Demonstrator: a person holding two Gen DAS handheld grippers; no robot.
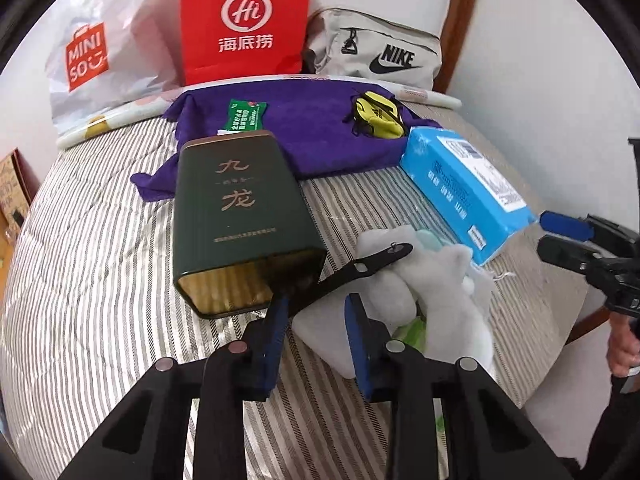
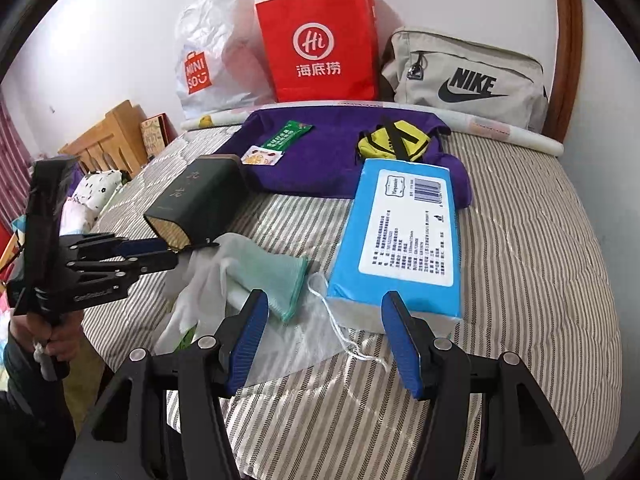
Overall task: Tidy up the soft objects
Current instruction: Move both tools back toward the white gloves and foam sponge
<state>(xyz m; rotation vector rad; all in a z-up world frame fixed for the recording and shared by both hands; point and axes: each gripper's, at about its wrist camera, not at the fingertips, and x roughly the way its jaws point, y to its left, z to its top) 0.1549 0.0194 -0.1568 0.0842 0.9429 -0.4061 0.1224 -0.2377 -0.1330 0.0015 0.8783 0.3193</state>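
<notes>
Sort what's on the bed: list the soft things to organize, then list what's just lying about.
For the job: white glove, green cloth, purple towel, yellow pouch, blue tissue pack.

Lying about: dark green tin, red paper bag, Miniso bag, Nike bag, green snack packet.

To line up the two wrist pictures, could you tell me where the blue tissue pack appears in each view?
Left wrist view: the blue tissue pack lies right of centre, angled toward the lower right, beside the white glove.
Right wrist view: the pack lies centre-right, its near end just beyond the right gripper.
Shared landmark: the red paper bag stands against the wall at the back in both views.
</notes>
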